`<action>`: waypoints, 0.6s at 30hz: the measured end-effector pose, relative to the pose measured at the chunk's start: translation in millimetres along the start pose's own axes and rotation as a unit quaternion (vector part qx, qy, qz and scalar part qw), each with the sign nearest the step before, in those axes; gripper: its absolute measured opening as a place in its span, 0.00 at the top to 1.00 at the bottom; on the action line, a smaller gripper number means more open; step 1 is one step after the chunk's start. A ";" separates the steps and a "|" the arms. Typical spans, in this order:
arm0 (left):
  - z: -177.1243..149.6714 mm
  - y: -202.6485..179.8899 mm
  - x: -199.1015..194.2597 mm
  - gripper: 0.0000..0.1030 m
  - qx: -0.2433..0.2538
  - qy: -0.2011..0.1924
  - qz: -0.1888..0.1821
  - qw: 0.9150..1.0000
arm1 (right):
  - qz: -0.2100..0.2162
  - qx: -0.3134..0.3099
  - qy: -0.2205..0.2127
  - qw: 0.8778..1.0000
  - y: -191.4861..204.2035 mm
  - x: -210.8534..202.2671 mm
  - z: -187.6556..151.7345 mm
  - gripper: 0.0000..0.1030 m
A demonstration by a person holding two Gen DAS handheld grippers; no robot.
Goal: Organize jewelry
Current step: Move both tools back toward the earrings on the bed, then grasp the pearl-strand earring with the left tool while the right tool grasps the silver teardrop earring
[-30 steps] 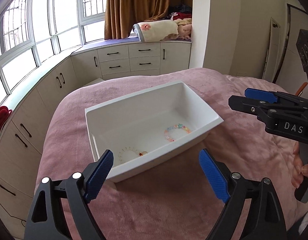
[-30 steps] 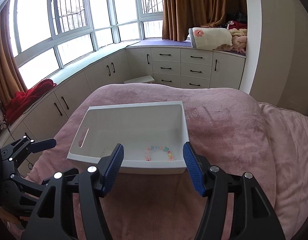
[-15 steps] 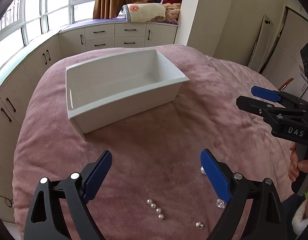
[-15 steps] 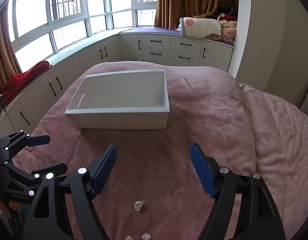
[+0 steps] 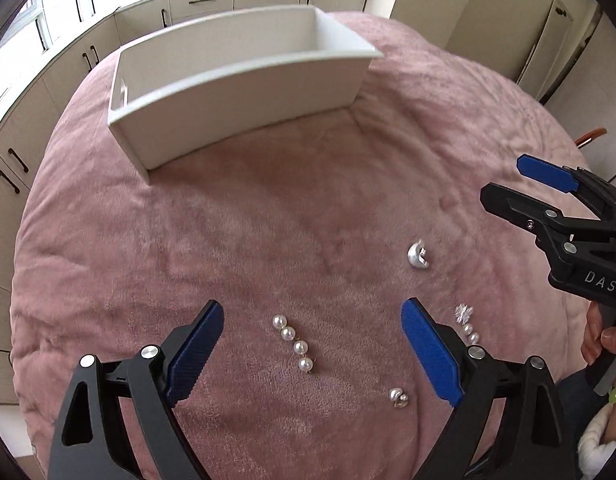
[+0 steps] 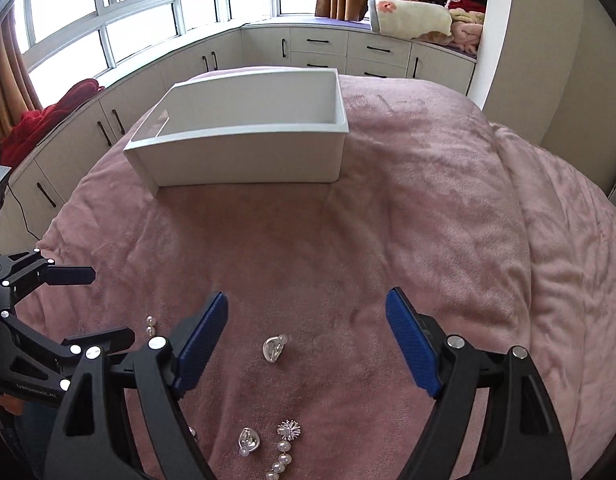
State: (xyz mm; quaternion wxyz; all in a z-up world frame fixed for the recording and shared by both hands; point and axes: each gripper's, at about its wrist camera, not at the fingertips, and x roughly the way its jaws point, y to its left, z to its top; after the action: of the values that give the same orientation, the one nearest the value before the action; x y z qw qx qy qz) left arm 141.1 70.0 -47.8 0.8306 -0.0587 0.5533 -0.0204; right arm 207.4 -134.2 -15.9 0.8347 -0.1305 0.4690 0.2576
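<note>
A white bin (image 5: 244, 92) stands on the pink blanket, also in the right wrist view (image 6: 244, 148); its inside is hidden. Loose jewelry lies on the blanket in front of it. My left gripper (image 5: 312, 352) is open and empty, low over a four-pearl earring (image 5: 294, 342). A silver heart earring (image 5: 417, 257) and a small pearl stud (image 5: 398, 396) lie to its right. My right gripper (image 6: 308, 340) is open and empty over a clear heart earring (image 6: 274, 349). A starburst pearl drop (image 6: 286, 442) and another heart piece (image 6: 249, 440) lie nearer the camera.
The blanket (image 6: 448, 220) covers a bed that drops off at its left edge toward white cabinets (image 6: 108, 120). A red cloth (image 6: 48, 116) lies on the window counter. Folded bedding (image 6: 412, 20) sits at the back.
Both grippers have pulled back from above the bin and dropped toward the near blanket. The bin now sits farther away and the loose earrings have come into view between the fingers.
</note>
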 end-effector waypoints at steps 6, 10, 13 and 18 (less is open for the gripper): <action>-7.3 -10.2 25.4 0.11 0.014 0.038 0.016 0.999 | 0.007 -0.006 0.038 0.999 6.2 31.7 -22.5 0.25; -12.9 -16.1 49.4 0.11 0.021 0.072 0.028 0.997 | 0.010 -0.015 0.057 0.998 11.8 49.0 -33.0 0.33; -17.4 -19.7 63.0 0.11 0.026 0.091 0.035 0.995 | 0.013 -0.016 0.067 0.998 14.1 58.3 -37.6 0.35; -23.5 -19.5 79.2 0.11 0.022 0.108 0.039 0.993 | 0.018 -0.015 0.086 0.996 16.0 73.6 -42.2 0.47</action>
State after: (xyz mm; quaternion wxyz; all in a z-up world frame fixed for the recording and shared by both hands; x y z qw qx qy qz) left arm 150.7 41.0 -127.0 0.7676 -0.0164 0.6407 -0.0063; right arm 199.8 -117.6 -100.3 0.7842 -0.1563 0.5374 0.2680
